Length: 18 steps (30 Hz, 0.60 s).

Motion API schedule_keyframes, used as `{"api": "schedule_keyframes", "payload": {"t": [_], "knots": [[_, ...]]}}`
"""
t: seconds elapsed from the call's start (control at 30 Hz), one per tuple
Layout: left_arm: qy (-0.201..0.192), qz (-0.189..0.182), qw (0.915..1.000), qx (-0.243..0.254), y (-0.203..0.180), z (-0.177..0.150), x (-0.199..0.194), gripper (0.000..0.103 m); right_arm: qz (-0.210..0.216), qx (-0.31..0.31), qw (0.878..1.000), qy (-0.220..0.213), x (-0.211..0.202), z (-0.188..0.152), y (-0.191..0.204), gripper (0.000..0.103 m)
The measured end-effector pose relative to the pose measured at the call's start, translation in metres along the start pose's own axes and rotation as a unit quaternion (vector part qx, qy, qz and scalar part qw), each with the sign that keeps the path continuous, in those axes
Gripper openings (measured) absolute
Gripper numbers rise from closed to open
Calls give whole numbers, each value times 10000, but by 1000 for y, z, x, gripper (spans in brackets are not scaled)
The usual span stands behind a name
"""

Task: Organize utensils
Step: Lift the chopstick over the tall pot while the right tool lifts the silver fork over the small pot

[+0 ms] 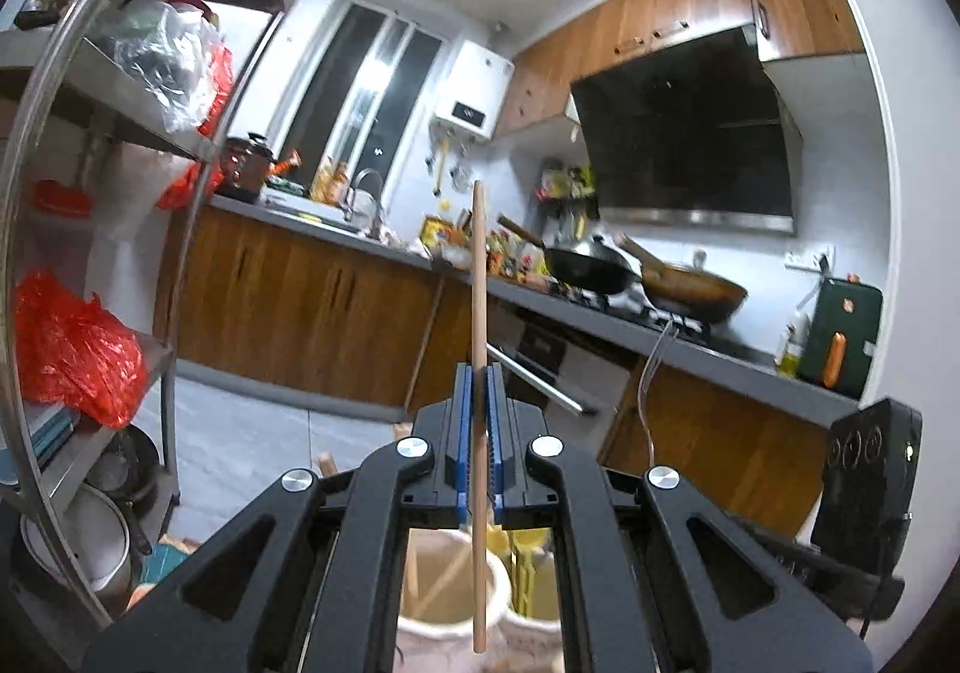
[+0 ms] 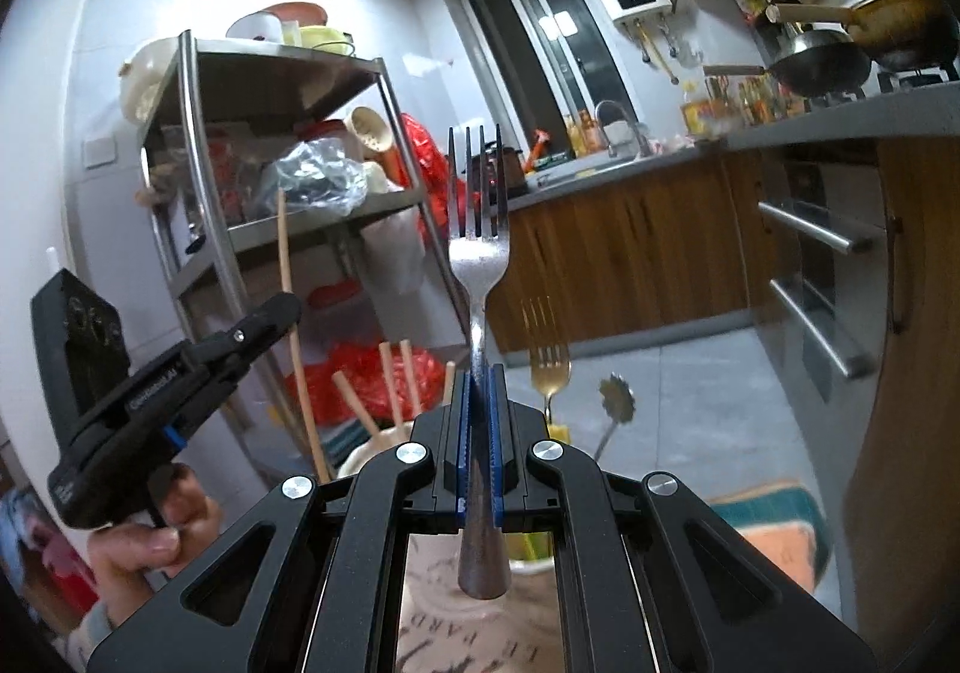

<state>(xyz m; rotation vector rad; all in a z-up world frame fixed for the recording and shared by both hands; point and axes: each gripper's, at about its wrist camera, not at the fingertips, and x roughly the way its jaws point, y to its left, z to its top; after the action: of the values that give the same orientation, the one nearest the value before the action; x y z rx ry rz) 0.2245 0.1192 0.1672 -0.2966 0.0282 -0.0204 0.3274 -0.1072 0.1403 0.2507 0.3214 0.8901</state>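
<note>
My left gripper (image 1: 479,379) is shut on a single wooden chopstick (image 1: 478,277), held upright over a cream ceramic utensil jar (image 1: 447,571) that holds other chopsticks. My right gripper (image 2: 479,379) is shut on a silver fork (image 2: 478,229), tines up, its handle end above a second pale lettered jar (image 2: 432,613). In the right wrist view the left gripper (image 2: 282,313) shows at the left, with its chopstick (image 2: 291,313) and more chopsticks (image 2: 390,379) standing in the jar. A gold fork (image 2: 549,367) and a flower-headed utensil (image 2: 618,400) stand behind.
A steel shelf rack (image 2: 198,133) with bags and bowls stands at the left. A wooden cabinet counter (image 1: 600,307) carries two woks (image 1: 594,259), a sink and bottles. An oven handle (image 2: 810,226) sticks out at the right. Grey tiled floor (image 2: 690,391) lies below.
</note>
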Motion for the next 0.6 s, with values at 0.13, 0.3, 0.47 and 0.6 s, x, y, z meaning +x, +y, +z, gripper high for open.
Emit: {"api": "schedule_keyframes", "payload": {"t": [0.13,0.3,0.47,0.6], "knots": [[-250,-35,9997,-64,6,0,5,4,-161,-138,9998,-38,16,-3,3,7],[-358,29,9993,-75,12,-4,14,4,-238,-212,9994,-120,29,-8,2,7],[-196,197,9995,166,12,-22,25,4,-526,-441,9976,-91,36,-16,3,7],[12,257,9988,406,8,-37,32,4,-678,-530,9962,98,42,-27,-1,7]]}}
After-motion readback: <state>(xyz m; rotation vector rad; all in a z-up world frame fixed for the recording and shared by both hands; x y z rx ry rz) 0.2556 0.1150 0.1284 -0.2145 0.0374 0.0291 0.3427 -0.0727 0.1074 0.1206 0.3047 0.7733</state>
